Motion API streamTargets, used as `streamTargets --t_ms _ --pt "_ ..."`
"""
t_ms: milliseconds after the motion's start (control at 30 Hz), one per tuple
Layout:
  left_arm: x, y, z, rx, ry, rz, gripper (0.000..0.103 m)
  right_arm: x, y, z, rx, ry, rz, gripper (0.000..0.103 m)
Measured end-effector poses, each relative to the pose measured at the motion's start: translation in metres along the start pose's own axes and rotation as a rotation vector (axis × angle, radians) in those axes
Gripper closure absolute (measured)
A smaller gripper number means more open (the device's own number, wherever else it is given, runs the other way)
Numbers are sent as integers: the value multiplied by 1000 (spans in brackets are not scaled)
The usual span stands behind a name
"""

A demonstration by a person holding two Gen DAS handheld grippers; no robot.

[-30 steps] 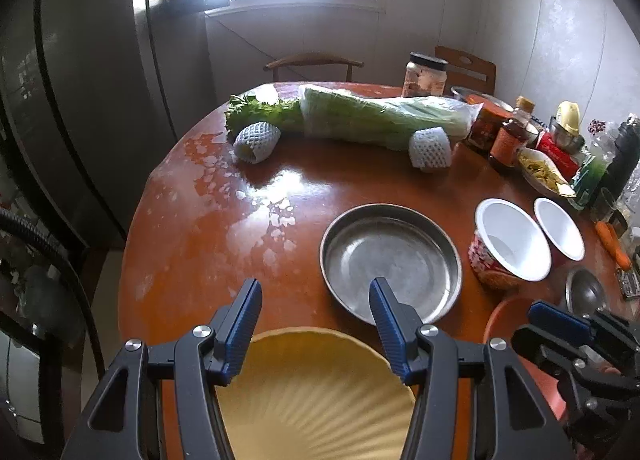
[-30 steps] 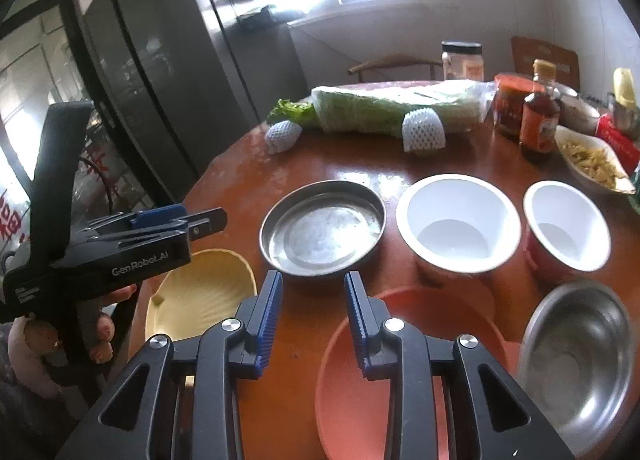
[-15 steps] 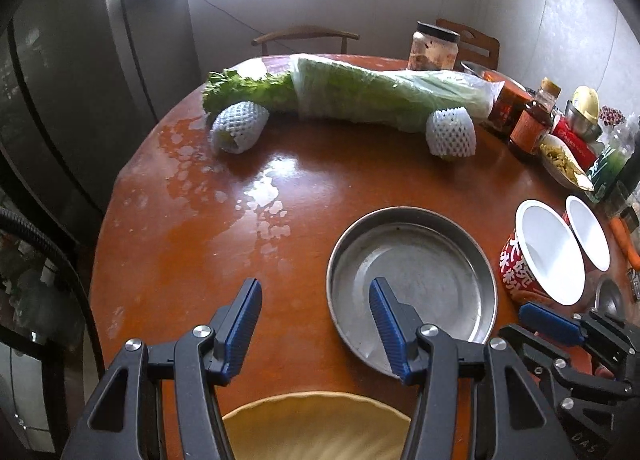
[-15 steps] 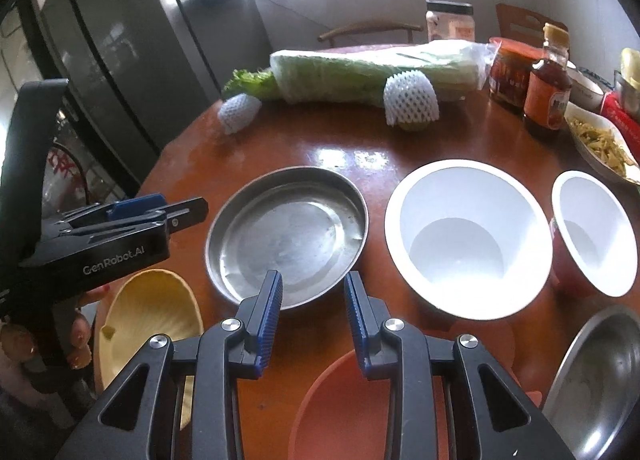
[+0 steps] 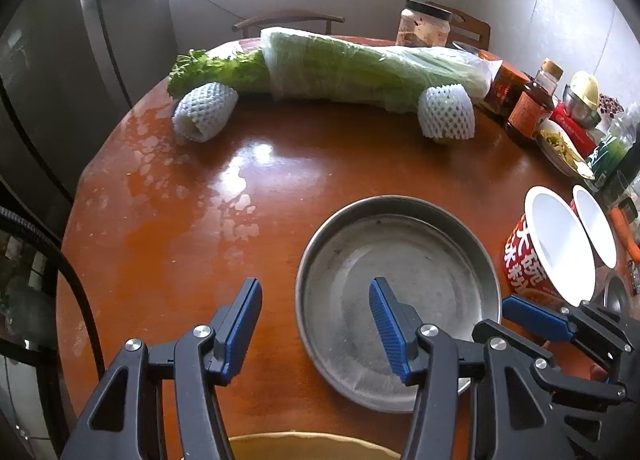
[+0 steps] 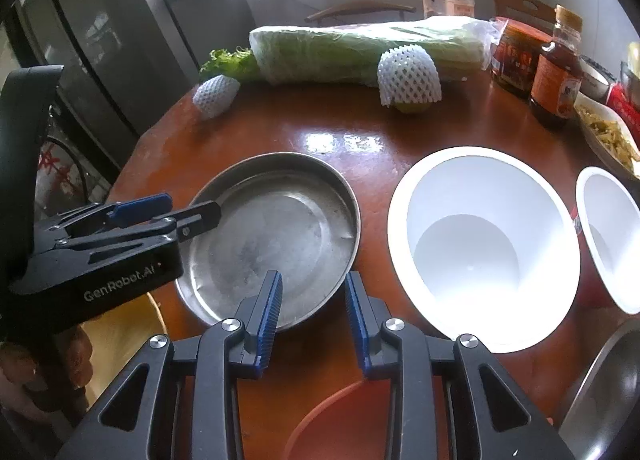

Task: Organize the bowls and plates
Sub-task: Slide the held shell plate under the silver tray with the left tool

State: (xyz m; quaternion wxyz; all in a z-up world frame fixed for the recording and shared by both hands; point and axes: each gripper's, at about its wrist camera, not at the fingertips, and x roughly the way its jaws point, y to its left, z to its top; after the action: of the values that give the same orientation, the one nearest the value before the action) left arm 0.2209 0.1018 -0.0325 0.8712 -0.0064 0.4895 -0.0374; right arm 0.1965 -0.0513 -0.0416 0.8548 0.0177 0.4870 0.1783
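Both grippers had closed in on the steel plate, which sat flat on the round wooden table with nothing in it. The left gripper was spread wide and held nothing, its near edge of the plate falling between the two fingers; the right gripper was also parted and empty, straddling the plate's near-right rim. To my eye the step in hand was the approach to that plate, with neither tool yet gripping it.

The other pieces lay close by: a large white bowl just right of the plate, a smaller white bowl beyond it, a steel bowl at the lower right, an orange plate under the right gripper, and a yellow plate at the bottom edge (only slivers of these last showed).

The next move probably called for one gripper to drop onto the thin rim and pinch it squarely, since a shallow steel lip looked apt to slip
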Motion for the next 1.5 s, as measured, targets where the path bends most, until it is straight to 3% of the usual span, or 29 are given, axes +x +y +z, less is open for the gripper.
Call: streamTargets --t_ms 300,667,1033,1500 --pt "5 -2 0 11 7 -21 59 6 5 1 -48 -7 -24 69" --pt "-17 2 1 -3 -46 -11 60 -5 9 3 -44 -41 5 70" --pt "-64 6 -10 -7 -136 5 60 -38 26 0 -82 -113 23 70" --pt "-125 17 -49 -14 -233 40 60 -81 61 -25 -144 -192 42 69"
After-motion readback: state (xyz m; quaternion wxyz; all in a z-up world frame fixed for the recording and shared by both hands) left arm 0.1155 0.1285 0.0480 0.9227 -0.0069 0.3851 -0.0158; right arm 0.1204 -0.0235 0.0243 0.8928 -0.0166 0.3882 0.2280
